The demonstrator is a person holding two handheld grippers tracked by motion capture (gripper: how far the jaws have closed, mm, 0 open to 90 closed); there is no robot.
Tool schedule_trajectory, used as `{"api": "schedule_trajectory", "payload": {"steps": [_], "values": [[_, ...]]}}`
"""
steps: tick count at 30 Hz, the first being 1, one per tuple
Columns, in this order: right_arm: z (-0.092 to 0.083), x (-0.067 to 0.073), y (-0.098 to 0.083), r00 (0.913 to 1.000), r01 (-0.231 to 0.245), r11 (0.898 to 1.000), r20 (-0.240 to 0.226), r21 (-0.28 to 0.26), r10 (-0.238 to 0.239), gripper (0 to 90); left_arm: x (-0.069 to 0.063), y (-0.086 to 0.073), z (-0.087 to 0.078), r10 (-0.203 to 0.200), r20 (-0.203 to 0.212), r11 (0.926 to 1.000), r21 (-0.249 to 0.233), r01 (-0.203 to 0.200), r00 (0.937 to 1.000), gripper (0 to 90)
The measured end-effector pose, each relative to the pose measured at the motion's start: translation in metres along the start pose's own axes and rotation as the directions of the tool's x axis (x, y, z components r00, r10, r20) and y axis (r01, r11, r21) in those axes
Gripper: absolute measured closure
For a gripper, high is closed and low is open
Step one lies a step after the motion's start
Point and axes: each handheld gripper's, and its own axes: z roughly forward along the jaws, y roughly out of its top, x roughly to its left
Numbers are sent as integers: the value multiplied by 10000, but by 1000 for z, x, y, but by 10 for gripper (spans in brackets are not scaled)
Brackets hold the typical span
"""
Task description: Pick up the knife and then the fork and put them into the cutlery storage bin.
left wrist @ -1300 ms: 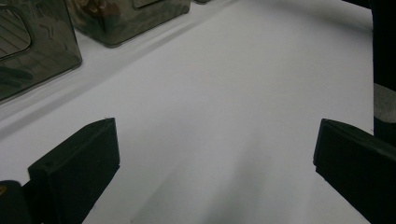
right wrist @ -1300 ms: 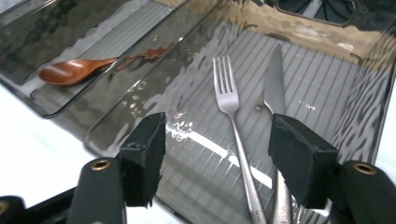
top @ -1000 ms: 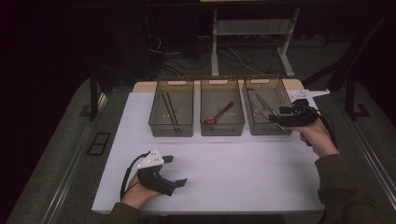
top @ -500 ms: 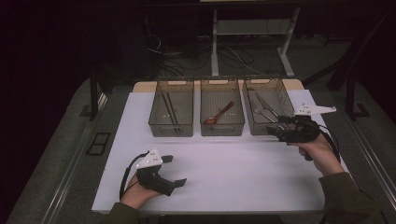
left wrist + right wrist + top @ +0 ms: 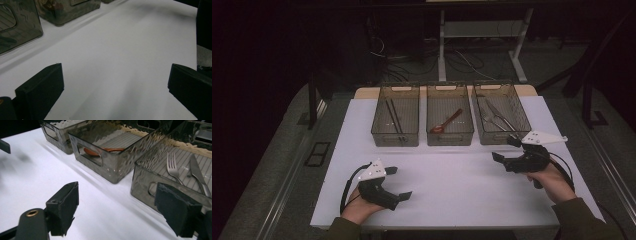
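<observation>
White tabletop (image 5: pixel 452 200) carried three smoky see-through bins in a row at the far side. Left bin (image 5: pixel 395 120) had dark chopsticks (image 5: pixel 393 119) in it, middle bin (image 5: pixel 449 120) a reddish-brown spoon (image 5: pixel 447 121), right bin (image 5: pixel 501 117) a fork (image 5: pixel 173 168) and knife (image 5: pixel 198 176). Left claw (image 5: pixel 396 182) sat low near the front edge, jaws wide apart and holding nothing. Right claw (image 5: pixel 504 149) hung just in front of the right bin, also gaping wide, nothing gripped, pointed toward the bins.
</observation>
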Motion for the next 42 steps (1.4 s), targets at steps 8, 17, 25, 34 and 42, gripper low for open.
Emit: {"api": "schedule_trajectory", "payload": {"steps": [8, 17, 25, 34, 42], "values": [[4, 14, -15, 9996, 70, 9995, -270, 293, -62, 175, 0, 0, 0, -25, 1, 10000, 10, 25, 10000, 0], [2, 28, -31, 9989, 364, 9978, -306, 545, -348, 155, 0, 0, 0, 12, 4, 10000, 7, -12, 10000, 0], [-6, 29, -44, 9989, 280, 9995, -382, 167, -273, 155, 0, 0, 0, -12, -23, 10000, 7, 12, 10000, 0], [-22, 18, -56, 9998, 40, 10000, -192, -50, -41, 155, -1, -1, 0, -17, -70, 10000, 2, 17, 10000, 0], [-25, 16, -59, 9999, -44, 10000, -153, 10, 44, 155, 0, 0, 0, -6, -103, 10000, -3, 6, 9999, 0]]}}
